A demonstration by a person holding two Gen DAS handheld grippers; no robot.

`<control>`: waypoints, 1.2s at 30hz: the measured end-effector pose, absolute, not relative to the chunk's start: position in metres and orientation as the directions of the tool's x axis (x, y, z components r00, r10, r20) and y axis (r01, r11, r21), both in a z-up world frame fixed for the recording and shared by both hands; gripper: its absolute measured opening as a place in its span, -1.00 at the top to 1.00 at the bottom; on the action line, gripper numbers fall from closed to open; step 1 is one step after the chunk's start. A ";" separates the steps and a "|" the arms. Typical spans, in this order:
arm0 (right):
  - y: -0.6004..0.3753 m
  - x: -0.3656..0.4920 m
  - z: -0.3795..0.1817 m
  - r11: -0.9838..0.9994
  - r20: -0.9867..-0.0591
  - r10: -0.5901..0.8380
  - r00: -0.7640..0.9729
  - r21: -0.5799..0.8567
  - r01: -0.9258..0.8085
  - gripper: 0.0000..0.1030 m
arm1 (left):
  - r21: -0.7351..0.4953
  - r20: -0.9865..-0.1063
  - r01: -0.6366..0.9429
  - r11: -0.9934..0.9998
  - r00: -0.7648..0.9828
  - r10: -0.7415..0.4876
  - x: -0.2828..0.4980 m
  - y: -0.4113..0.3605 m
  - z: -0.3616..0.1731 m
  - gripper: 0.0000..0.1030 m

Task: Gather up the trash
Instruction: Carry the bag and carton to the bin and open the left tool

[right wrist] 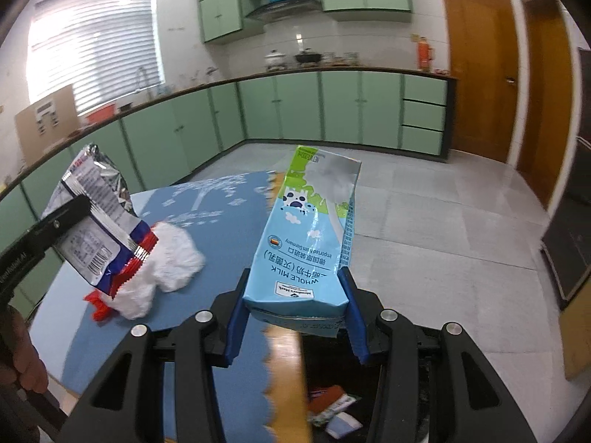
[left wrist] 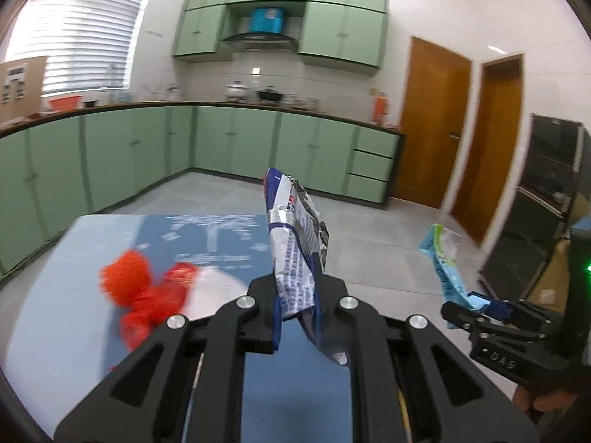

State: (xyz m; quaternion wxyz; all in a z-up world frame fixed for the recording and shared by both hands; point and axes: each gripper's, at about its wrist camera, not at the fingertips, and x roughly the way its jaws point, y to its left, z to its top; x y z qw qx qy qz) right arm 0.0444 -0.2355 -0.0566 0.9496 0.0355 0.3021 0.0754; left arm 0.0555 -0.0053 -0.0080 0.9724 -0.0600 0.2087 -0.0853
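Two tools raised above worktop (right wrist: 236, 221), left tool (left wrist: 297, 310) clamping foil wrapper (left wrist: 295, 243), right tool (right wrist: 295, 302) clamping milk carton (right wrist: 310, 229).

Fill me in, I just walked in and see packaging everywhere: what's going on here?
A person with a gripper in each hand is clearing trash off a blue-clothed table. The left gripper is clamped on a crumpled snack wrapper, the right gripper on a flattened milk carton, held above a bin that already holds scraps. Red netting and a white wad remain on the table.
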 end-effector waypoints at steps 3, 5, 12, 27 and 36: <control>-0.264 0.044 -0.063 0.994 -0.579 0.100 0.809 0.101 -0.050 0.12 | -0.157 -0.397 0.222 0.962 0.878 -0.267 0.060 -0.035 -0.017 0.78; -0.278 0.042 -0.071 0.995 -0.592 0.068 0.803 0.094 -0.015 0.12 | -0.161 -0.414 0.276 0.947 0.853 -0.319 0.069 -0.059 -0.025 0.78; -0.325 0.043 -0.129 0.991 -0.682 -0.020 0.731 0.081 0.103 0.12 | -0.165 -0.503 0.402 0.901 0.751 -0.428 0.092 -0.127 -0.073 0.77; -0.359 0.042 -0.176 0.983 -0.751 -0.022 0.661 0.106 0.153 0.12 | -0.146 -0.625 0.467 0.872 0.640 -0.447 0.106 -0.167 -0.118 0.04; -0.354 0.042 -0.175 0.983 -0.761 -0.014 0.649 0.107 0.147 0.12 | -0.144 -0.609 0.440 0.886 0.667 -0.430 0.101 -0.155 -0.107 -0.06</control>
